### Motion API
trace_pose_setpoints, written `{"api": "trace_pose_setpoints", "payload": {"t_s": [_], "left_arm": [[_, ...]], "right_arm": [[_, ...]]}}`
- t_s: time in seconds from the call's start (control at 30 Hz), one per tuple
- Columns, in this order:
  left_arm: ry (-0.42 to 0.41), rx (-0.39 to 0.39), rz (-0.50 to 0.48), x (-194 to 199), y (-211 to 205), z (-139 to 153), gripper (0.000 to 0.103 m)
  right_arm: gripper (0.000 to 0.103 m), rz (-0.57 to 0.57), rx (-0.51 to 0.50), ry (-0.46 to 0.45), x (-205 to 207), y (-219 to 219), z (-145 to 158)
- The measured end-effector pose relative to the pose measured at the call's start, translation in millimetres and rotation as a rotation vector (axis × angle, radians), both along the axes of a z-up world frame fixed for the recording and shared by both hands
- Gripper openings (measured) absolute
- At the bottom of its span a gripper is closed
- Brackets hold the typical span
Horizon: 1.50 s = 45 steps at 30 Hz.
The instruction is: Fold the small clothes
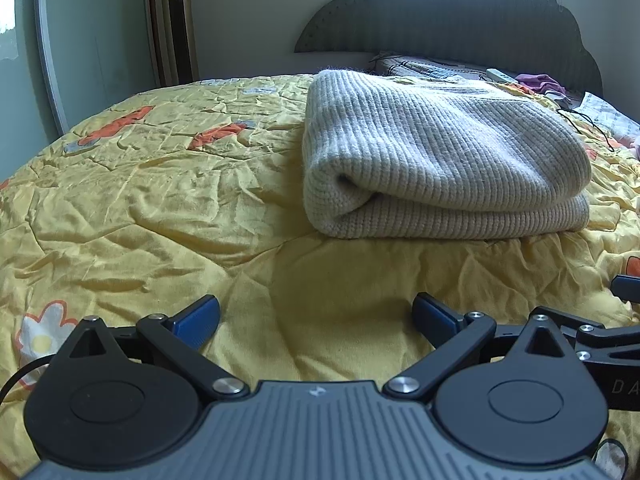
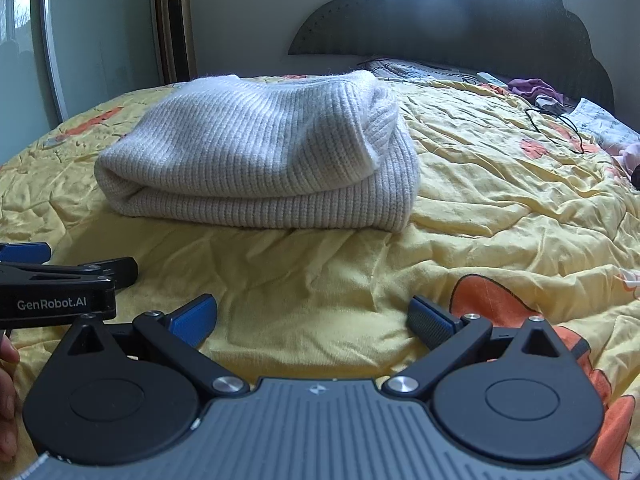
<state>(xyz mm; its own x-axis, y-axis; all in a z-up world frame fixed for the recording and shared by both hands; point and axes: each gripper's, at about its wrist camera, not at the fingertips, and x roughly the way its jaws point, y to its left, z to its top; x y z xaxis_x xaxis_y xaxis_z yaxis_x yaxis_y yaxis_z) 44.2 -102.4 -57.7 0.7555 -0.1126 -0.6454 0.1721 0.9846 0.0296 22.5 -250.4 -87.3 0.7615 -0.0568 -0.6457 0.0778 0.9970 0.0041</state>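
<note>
Judging by its thick ribbed knit, the sweater (image 1: 440, 160) will handle soft, bulky and fairly light, sagging wherever you leave it unsupported. Your left gripper (image 1: 316, 316) hovers over the bedspread (image 1: 140, 200), jaws apart, nothing between them; the sweater lies folded at 1 o'clock of it, apart from the pads. Grip through the whole stacked hem, not one fuzzy layer, which would likely stretch or slip. Your right gripper (image 2: 312, 316) likewise stands apart and empty, sweater at 11 o'clock. Bedspread: yellow, quilted, creased, slightly glossy; expect it to drag under the knit.

Yellow floral quilt (image 1: 160, 208), dark headboard (image 1: 460, 20)
</note>
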Motion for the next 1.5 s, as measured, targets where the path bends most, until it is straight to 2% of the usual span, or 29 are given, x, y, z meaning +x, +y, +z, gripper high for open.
{"api": "trace_pose_setpoints", "payload": {"t_s": [1.5], "left_arm": [[0.000,-0.005,0.004,-1.0,0.7,-1.1,0.103]], "right_arm": [[0.103,0.003,-0.008,0.001,1.1,1.3,-2.4]]}}
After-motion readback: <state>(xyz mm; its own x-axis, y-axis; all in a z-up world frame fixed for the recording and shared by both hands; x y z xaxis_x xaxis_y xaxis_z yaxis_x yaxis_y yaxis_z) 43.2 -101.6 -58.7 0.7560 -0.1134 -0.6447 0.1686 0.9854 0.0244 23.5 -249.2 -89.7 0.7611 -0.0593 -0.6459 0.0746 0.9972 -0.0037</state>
